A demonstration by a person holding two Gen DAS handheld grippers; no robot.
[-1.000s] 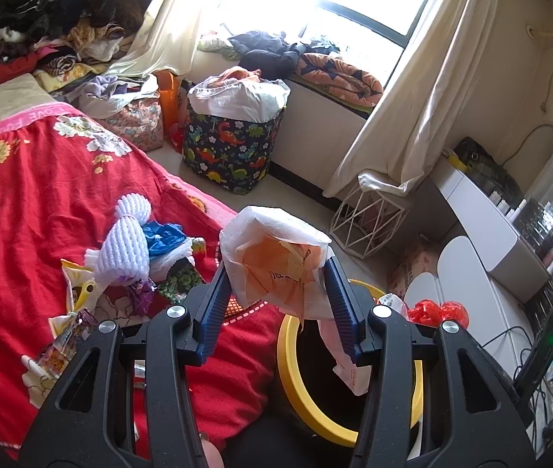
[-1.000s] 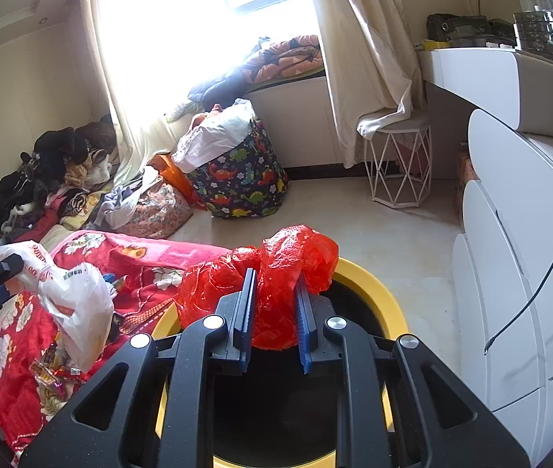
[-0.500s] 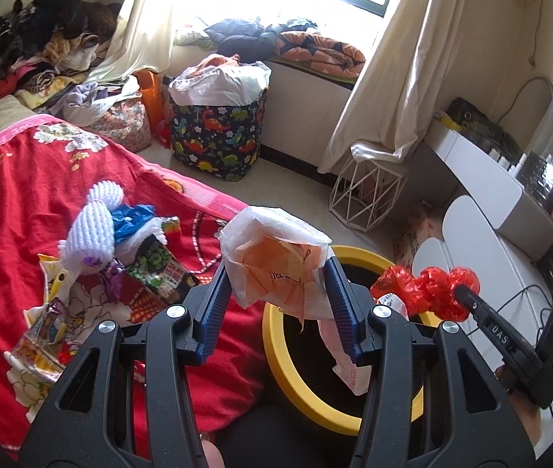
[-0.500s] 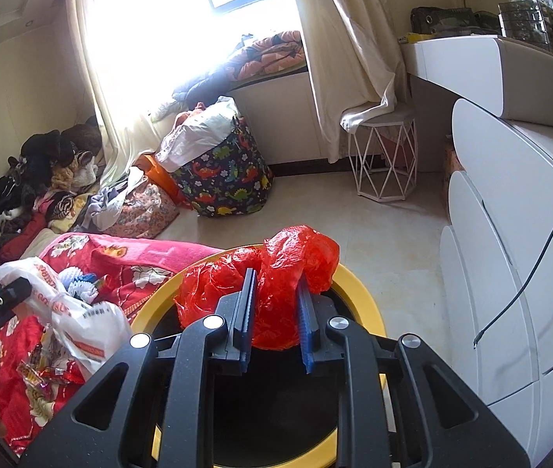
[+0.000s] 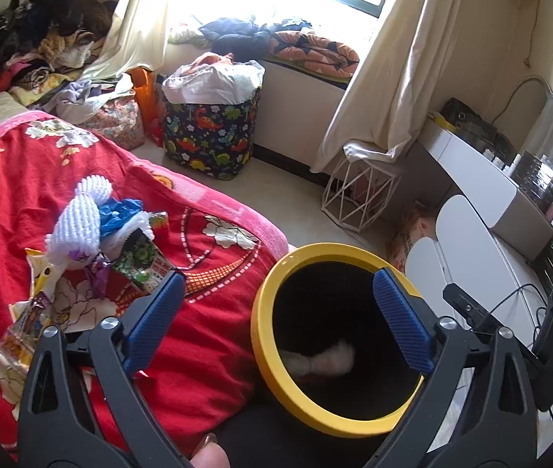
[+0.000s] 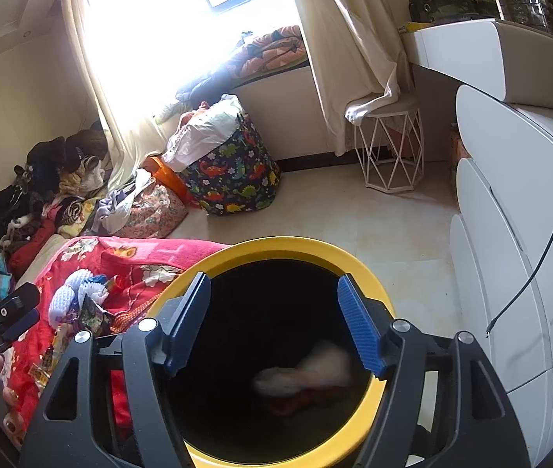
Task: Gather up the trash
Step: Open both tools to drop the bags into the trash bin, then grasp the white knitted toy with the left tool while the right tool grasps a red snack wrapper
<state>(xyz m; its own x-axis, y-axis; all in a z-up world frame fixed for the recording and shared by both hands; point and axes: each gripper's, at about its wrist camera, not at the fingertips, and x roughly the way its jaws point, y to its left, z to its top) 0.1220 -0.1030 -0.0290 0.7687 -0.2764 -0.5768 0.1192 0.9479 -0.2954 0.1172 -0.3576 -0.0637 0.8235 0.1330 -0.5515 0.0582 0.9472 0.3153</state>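
Sunlit bedroom clutter behind; my left gripper [image 5: 276, 312] and right gripper [image 6: 272, 321] have just sprung wide, empty, over the yellow bin [image 5: 272, 292]; next I clear the rim squarely, then reach the wrappers [image 5: 93, 257] on the red bedspread [image 5: 206, 355].

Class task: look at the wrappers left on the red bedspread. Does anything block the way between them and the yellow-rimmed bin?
Nothing visible does. The heap of wrappers lies on the red flowered bedspread, and the round yellow-rimmed black bin stands right against the bed's edge. Its mouth is uncovered, with only bare bedspread between.
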